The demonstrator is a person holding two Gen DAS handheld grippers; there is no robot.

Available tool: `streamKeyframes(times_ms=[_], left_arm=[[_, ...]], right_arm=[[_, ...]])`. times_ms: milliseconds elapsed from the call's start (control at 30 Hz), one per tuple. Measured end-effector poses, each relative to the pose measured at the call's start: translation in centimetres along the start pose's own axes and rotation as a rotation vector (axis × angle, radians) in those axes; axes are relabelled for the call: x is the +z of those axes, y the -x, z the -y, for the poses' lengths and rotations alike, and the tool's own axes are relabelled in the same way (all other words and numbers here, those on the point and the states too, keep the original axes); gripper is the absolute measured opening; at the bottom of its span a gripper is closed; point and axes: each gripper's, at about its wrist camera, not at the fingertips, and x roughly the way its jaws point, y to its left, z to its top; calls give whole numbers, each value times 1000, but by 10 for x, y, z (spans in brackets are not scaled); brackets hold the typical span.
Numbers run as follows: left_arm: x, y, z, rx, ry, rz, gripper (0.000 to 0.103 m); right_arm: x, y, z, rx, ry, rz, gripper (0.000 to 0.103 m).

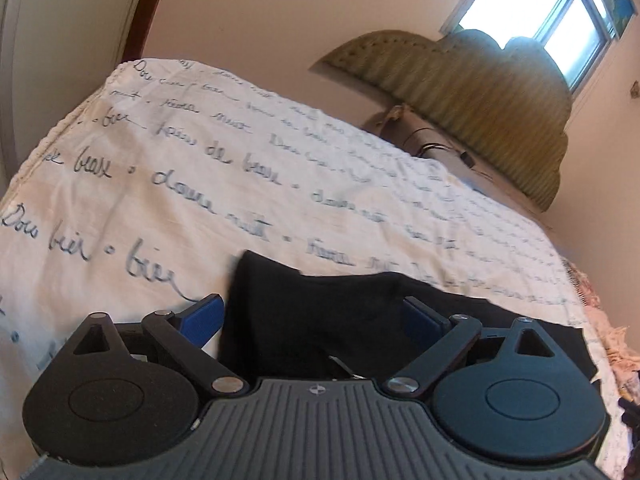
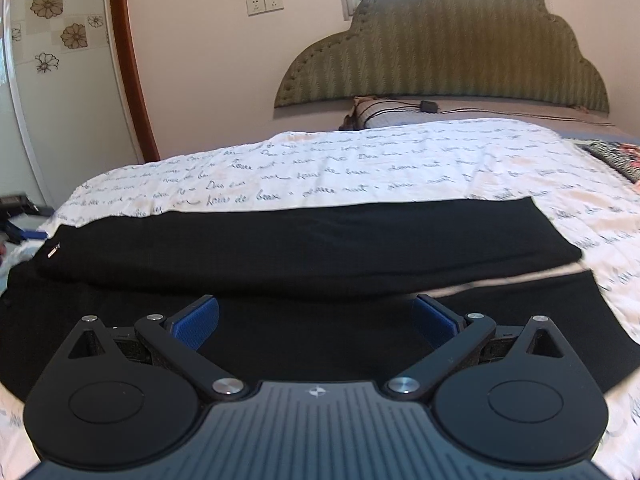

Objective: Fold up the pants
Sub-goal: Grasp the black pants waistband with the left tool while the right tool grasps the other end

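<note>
my left gripper (image 1: 314,316) has its jaws spread wide with nothing pinched; the black pants (image 1: 320,320) lie under and between the blue pads (image 1: 202,316), but i see no pad pressing on the cloth. in that view one end of the pants reaches just past the fingertips, its corner poking up onto the white bedspread (image 1: 200,160) with the handwriting print.

my right gripper (image 2: 316,316) is also wide open and holding nothing. in its view the pants (image 2: 300,240) fill the space below and ahead of the jaws, lying across the bed from left to right, with one layer folded over another so a long upper band sits beyond a lower one. a small pale label (image 2: 52,254) shows at the left end of the upper band.

beyond the far edge of the pants the bedspread (image 2: 360,160) runs bare up to a pillow (image 2: 376,114) and the green padded headboard (image 2: 452,52). the bed's left edge drops away near a white wardrobe door (image 2: 60,80). patterned fabric (image 2: 616,156) lies at the right edge of the bed.
</note>
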Motion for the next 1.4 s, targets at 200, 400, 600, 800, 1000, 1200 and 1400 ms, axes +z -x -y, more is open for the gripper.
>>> streamKeyframes(times_ms=[200,400,600,800,1000,1200,1400], left_arm=[[0,-18,-14,-141,31,-32,102],[2,-21,6,-155,-58,-66,69],[-4,-5,30,-30,-294,19,14],[-18,83,78,-171,-496,341,13],[-40,140,97,-261,-523,483,13],[-56,146,109,-267,-537,504,13],[-59,140,109,-255,-525,505,13]], right_arm=[[24,-30,-16,51,30,1,103],[36,-49,-33,126,12,6,103],[47,-64,-38,193,34,21,103],[80,-113,-22,449,193,22,103],[121,-189,-20,462,406,-168,103],[127,-235,-32,540,506,-298,103],[127,-259,-39,639,531,-454,67]])
